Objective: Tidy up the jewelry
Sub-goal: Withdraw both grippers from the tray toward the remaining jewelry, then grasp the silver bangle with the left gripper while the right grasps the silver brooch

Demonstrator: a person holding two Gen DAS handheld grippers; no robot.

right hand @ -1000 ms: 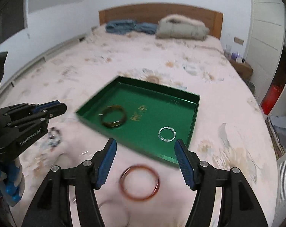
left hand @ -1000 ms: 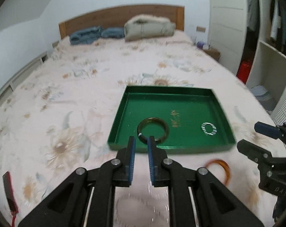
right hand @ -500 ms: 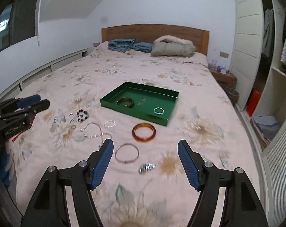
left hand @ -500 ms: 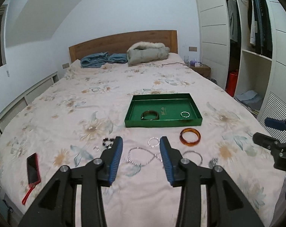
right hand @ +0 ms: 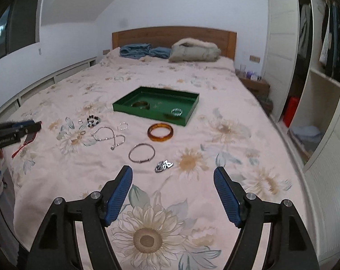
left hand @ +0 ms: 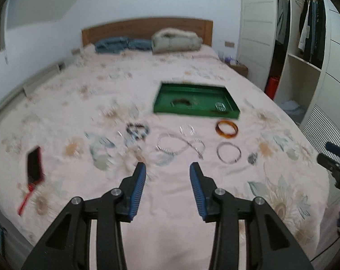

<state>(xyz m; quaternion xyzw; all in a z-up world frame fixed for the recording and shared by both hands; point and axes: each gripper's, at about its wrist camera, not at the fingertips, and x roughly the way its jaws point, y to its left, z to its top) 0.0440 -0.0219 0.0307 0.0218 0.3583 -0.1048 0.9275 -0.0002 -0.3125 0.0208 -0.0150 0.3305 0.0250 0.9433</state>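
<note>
Near the foot edge of the bed (right hand: 214,85), below the green tray (right hand: 185,121), lies the stiff, slippery amber bangle (right hand: 160,131), best pinched across its rim, while both grippers (left hand: 167,175) (right hand: 173,180) hover empty with fingers apart.

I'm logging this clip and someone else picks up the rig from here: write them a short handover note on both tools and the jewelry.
Left tool: open, empty, above the bedspread.
Right tool: open wide, empty, above the bedspread.
Done: green tray on the bed holds a dark bangle and a small silver ring.
Left on the bedspread: amber bangle just in front of the tray, thin silver bangle, silver chain necklace, small clear bracelet, black-and-white bead bracelet, small rings, and a silver clip-like piece nearest the right tool.
</note>
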